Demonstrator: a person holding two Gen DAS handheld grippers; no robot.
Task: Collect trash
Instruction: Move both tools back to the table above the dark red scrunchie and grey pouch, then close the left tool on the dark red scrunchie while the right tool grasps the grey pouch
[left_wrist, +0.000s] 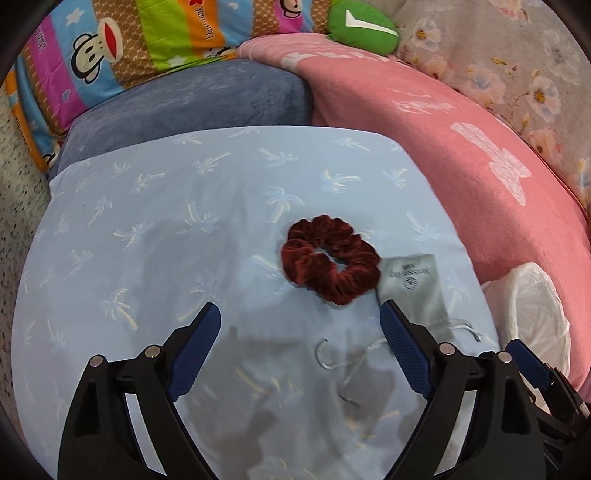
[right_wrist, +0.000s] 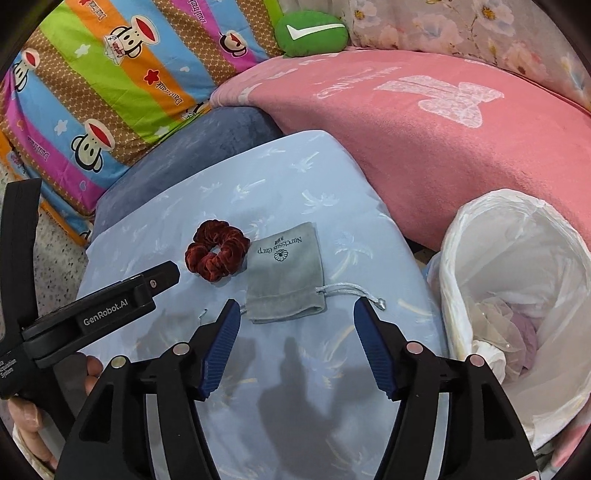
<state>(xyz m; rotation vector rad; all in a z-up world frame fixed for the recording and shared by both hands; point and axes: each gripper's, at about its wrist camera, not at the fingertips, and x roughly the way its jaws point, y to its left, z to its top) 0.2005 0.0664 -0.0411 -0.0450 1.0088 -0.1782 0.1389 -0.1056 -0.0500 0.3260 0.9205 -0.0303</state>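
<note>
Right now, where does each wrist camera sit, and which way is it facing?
Left wrist: on the left hand-held gripper, looking down at the scrunchie; own open fingers show.
Right wrist: on the right hand-held gripper, looking down at the grey pouch beside the bin bag; own open fingers and a hand show.
Shared: scrunchie, pouch, bag, blue pillow.

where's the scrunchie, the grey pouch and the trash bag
scrunchie (left_wrist: 330, 258), left wrist view, on its velvet ring
grey pouch (right_wrist: 284, 273), right wrist view, middle of its front
trash bag (right_wrist: 491, 229), right wrist view, on its white rim
</note>
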